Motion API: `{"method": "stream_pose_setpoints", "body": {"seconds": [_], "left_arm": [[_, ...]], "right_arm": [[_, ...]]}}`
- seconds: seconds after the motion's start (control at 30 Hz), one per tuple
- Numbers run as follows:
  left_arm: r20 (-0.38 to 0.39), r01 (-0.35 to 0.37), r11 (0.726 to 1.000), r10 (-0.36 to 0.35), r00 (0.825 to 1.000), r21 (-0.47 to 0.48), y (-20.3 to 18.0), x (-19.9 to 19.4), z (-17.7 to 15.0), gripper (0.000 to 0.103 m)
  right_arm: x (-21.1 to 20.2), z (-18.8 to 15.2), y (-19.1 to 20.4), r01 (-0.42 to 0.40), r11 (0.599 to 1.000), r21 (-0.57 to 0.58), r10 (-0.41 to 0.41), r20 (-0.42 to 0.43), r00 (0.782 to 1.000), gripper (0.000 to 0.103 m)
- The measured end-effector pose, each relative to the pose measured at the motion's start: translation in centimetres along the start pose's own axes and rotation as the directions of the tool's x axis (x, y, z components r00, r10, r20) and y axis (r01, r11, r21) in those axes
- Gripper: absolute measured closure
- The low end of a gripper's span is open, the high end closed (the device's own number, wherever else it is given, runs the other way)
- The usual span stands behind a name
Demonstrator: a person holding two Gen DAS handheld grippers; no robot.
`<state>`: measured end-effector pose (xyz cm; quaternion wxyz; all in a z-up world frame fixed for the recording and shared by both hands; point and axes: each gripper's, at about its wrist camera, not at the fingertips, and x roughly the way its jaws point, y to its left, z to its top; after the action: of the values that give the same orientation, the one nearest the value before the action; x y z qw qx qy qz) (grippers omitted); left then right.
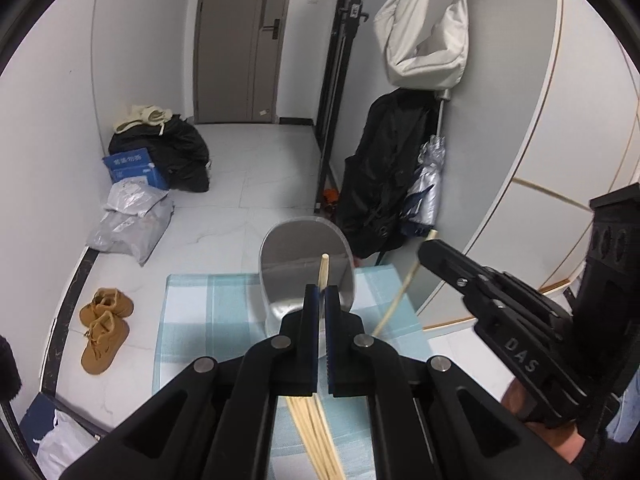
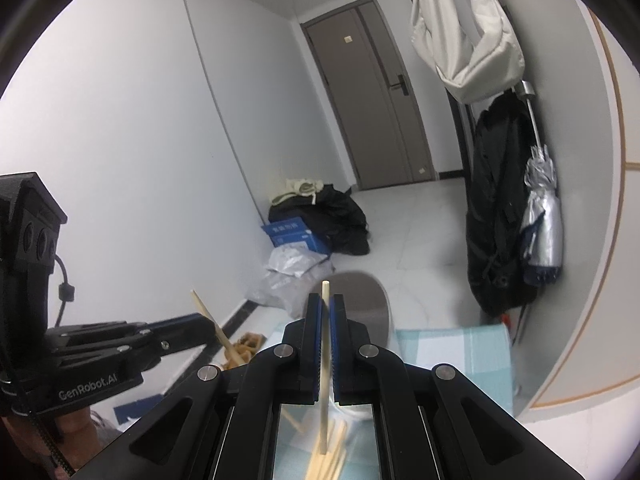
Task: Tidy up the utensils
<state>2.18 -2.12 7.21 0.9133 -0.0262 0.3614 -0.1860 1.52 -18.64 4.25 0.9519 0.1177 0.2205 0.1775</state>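
Over checked cloth [image 1: 200,304], chopstick-clamping left gripper [image 1: 322,294]

Both views are evenly lit by soft, cool indoor light, with no hard shadows on the white walls [image 1: 144,60] and pale floor [image 1: 256,168]. The fisheye lens bends the door [image 2: 372,96] and wall lines strongly, and the corners are black. The chopsticks [image 2: 326,452] near the lens are blurred. The metal holder [image 1: 306,268] shows dull reflections.

metal holder [image 1: 306,272] ahead, floor [image 1: 256,184] beyond open
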Motion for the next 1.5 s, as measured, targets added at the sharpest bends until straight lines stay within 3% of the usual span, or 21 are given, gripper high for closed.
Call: {"method": "stream_pose_setpoints", "body": {"seconds": [0.4,0.5,0.63,0.7,0.73,0.77,0.8,0.87,1.07,1.13,1.23,1.33,1.37,1.5], "left_arm": [[0.065,0.037,0.999,-0.038,0.997,0.027,-0.8,-0.6,6.2,0.103],[0.076,0.05,0.999,-0.05,0.996,-0.004,0.4,-0.4,6.8,0.103],[0.042,0.036,0.998,-0.033,0.999,-0.053,2.7,1.2,5.4,0.103],[-0.031,0.044,0.995,-0.046,0.998,-0.091,4.2,3.0,4.0,0.103],[-0.064,0.048,0.993,-0.055,0.996,-0.112,4.9,3.8,2.9,0.1],[-0.103,0.038,0.99,-0.052,0.993,-0.133,5.7,4.8,1.6,0.091],[-0.138,0.028,0.988,-0.049,0.989,-0.15,6.4,5.7,0.1,0.078],[-0.189,0.026,0.983,-0.061,0.98,-0.182,7.0,6.8,-2.4,0.066],[-0.316,0.036,0.993,-0.071,0.946,-0.116,4.4,8.8,-8.4,0.065],[-0.374,0.077,0.994,-0.099,0.922,-0.075,2.7,9.7,-9.7,0.059],[-0.397,0.106,0.994,-0.103,0.912,-0.015,0.8,10.5,-10.7,0.059],[-0.451,0.151,0.984,-0.094,0.888,0.092,-1.7,11.9,-11.7,0.057],[-0.483,0.162,0.979,-0.081,0.872,0.127,-2.6,12.8,-12.2,0.057],[-0.544,0.154,0.974,-0.039,0.838,0.167,-3.1,15.4,-12.8,0.057]], "right_arm": [[1.1,6.5,0.8,-0.022,0.998,-0.055,0.026,0.06,0.998,0.1],[1.6,7.3,0.4,-0.013,0.999,-0.053,0.016,0.059,0.998,0.1],[2.5,5.8,-1.5,-0.008,1.0,-0.012,0.008,0.021,1.0,0.1],[2.7,4.6,-2.6,0.007,1.0,0.01,-0.007,-0.001,1.0,0.1],[2.7,3.9,-3.3,0.015,0.999,0.032,-0.014,-0.015,1.0,0.1],[2.6,3.3,-4.1,0.018,0.998,0.06,-0.017,-0.024,1.0,0.1],[2.3,2.6,-4.9,0.014,0.996,0.093,-0.011,-0.031,0.999,0.1],[1.6,1.5,-6.0,0.035,0.991,0.127,-0.03,-0.038,0.999,0.1],[-1.3,-1.4,-8.4,0.082,0.979,0.187,-0.075,-0.045,0.996,0.1],[-1.8,-2.4,-9.1,0.093,0.974,0.205,-0.083,-0.057,0.995,0.1],[-2.4,-3.9,-10.3,0.111,0.963,0.246,-0.093,-0.083,0.992,0.1],[-3.2,-4.9,-11.0,0.131,0.959,0.251,-0.111,-0.094,0.989,0.1],[-3.5,-5.1,-11.2,0.138,0.958,0.25,-0.117,-0.096,0.988,0.1],[-4.7,-5.9,-11.9,0.159,0.957,0.244,-0.138,-0.1,0.985,0.1]]}}
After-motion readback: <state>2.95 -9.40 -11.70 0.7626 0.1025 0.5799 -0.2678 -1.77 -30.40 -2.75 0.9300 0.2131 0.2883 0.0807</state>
